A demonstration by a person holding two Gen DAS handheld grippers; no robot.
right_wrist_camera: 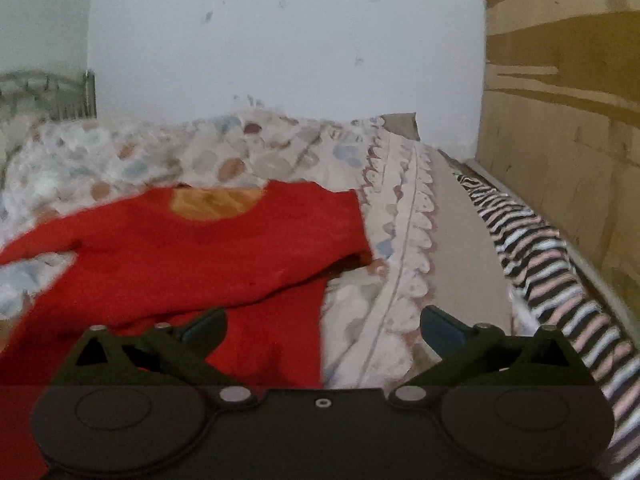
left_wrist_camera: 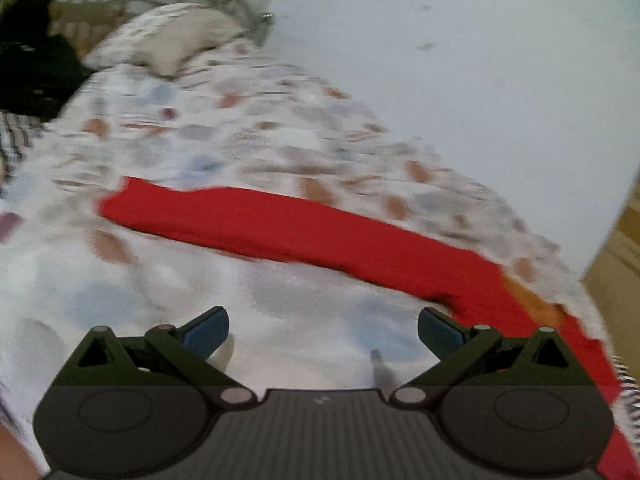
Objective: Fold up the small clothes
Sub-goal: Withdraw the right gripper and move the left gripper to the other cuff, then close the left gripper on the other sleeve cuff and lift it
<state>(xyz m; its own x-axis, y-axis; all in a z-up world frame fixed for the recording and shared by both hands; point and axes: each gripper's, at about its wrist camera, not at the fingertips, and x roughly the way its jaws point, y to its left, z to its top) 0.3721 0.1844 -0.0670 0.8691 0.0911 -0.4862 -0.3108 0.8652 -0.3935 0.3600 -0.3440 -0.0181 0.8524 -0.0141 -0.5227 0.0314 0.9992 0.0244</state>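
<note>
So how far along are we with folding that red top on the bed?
Partly done: the red top lies on the patterned bedspread with a layer already doubled over its lower half. In hand: nothing; the left gripper and right gripper are both open and empty. Left: sleeves are still spread out, and the striped garment lies unfolded.

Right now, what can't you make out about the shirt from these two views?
- Red shirt lower hem: right wrist view, hidden behind the right tongs body.
- Its far end: left wrist view, cut off at the right edge.
- Fold edges and fabric detail: motion-blurred in both views.
</note>
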